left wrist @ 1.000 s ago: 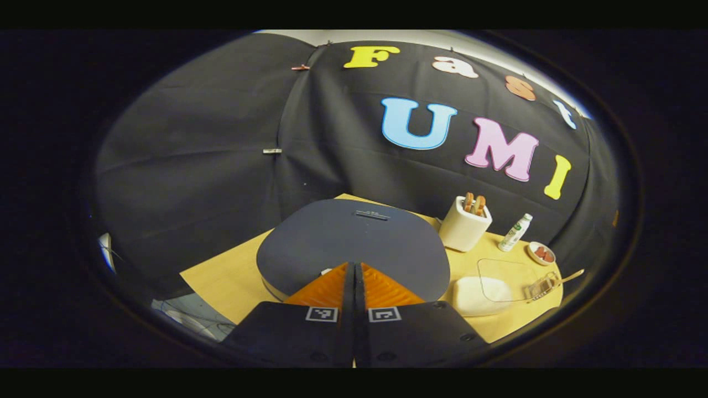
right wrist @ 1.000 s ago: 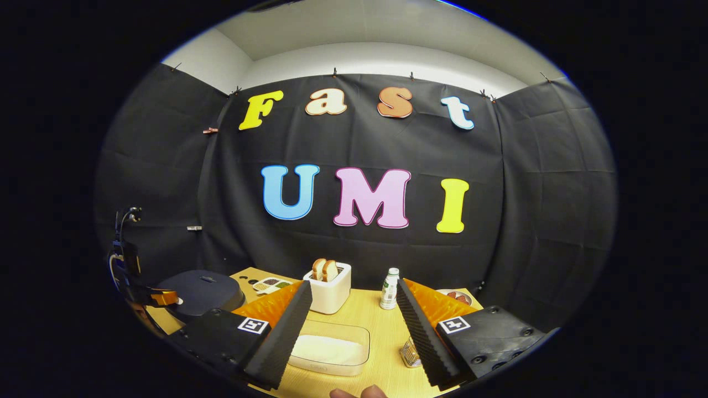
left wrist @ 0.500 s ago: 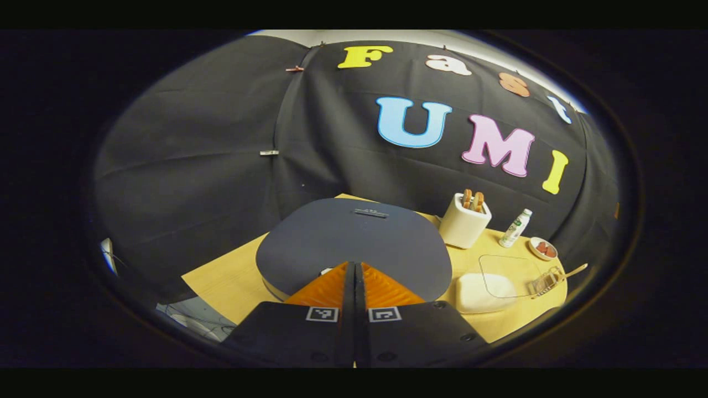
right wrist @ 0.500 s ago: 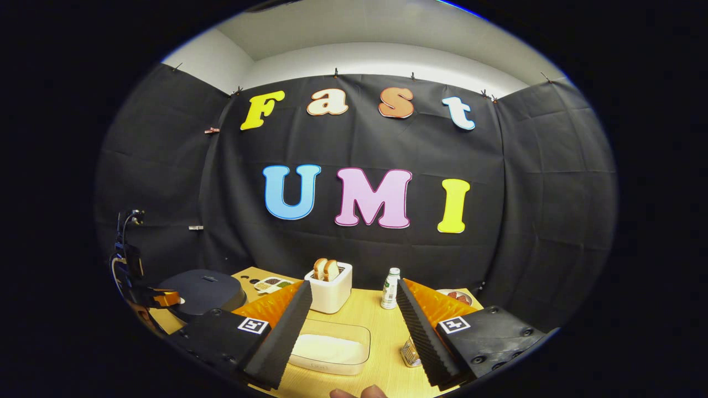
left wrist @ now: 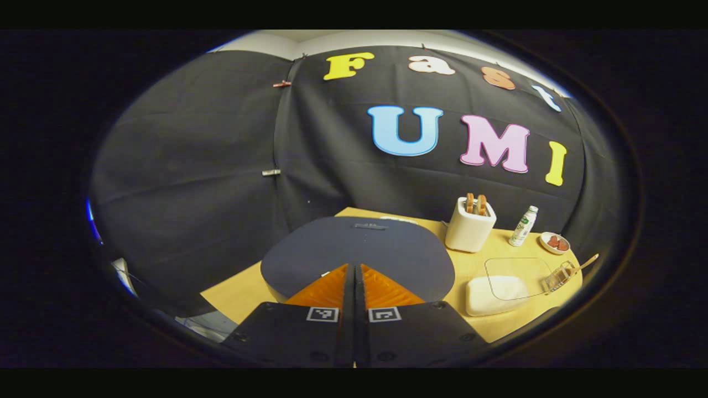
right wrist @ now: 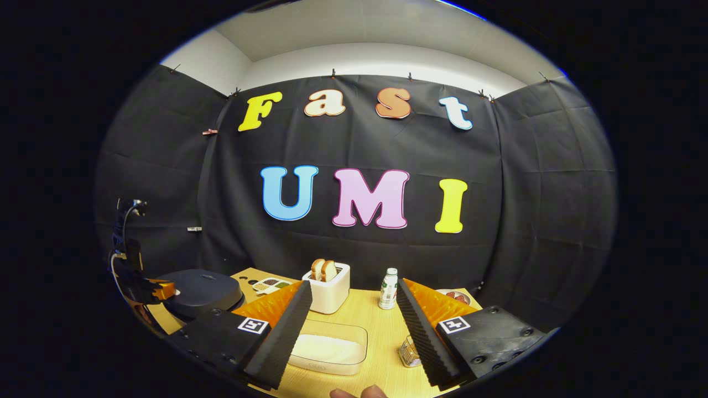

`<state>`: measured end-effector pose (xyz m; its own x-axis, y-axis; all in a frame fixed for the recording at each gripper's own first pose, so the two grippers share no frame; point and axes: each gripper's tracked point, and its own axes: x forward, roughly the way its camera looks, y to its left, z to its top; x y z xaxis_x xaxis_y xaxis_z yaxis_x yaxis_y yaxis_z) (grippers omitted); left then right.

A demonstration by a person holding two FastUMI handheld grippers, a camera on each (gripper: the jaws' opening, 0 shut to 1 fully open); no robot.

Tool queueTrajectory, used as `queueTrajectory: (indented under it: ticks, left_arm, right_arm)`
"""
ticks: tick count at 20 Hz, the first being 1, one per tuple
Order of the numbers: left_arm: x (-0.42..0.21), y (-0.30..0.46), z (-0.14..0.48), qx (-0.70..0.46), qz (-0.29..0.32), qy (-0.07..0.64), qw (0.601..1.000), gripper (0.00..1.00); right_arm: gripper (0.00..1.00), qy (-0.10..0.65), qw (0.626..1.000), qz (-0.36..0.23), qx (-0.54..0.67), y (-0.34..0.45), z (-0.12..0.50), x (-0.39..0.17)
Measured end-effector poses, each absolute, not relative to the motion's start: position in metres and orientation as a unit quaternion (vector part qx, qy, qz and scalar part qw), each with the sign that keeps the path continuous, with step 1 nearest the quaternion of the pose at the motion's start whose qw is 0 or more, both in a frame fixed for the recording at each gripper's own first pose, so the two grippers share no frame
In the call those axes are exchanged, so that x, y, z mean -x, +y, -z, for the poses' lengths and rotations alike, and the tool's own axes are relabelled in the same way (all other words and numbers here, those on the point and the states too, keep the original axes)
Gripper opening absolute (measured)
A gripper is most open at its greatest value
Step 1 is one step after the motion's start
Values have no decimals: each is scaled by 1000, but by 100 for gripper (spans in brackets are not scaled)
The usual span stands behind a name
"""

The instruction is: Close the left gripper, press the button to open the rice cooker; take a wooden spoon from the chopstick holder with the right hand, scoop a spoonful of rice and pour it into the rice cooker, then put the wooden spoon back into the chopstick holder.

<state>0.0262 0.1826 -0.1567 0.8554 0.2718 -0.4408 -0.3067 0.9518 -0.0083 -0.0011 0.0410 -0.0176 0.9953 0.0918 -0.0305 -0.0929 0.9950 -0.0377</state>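
The rice cooker (left wrist: 357, 249) (right wrist: 202, 290) is dark blue with its lid down. My left gripper (left wrist: 354, 266) is shut with nothing in it, its tips over the cooker's front edge beside a small white button (left wrist: 325, 273). It also shows far left as the left gripper (right wrist: 157, 288) in the right gripper view. A clear box of white rice (left wrist: 500, 282) (right wrist: 326, 348) sits mid-table. The wire chopstick holder (left wrist: 556, 275) (right wrist: 409, 351) holds the wooden spoon (left wrist: 586, 261). My right gripper (right wrist: 353, 284) stands open above the rice box, holding nothing.
A white toaster (left wrist: 470, 224) (right wrist: 327, 287) with bread stands at the back, and a small bottle (left wrist: 522, 225) (right wrist: 388, 288) and a dish (left wrist: 555, 242) to its right. A compartment tray (right wrist: 271, 284) lies behind the cooker. A person's fingertips (right wrist: 359, 392) show at the bottom edge.
My left gripper has risen and tipped up a little at the cooker's front edge, still shut. The lid stays down. The right gripper has hardly moved.
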Motion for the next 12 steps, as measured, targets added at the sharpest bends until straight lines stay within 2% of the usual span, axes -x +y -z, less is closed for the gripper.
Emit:
queueTrajectory:
  ticks: [12]
  left_arm:
    - [-31, 171, 83, 12, -149, 159, 976, 6]
  right_arm:
    - [96, 18, 999, -27, 21, 17, 20, -5]
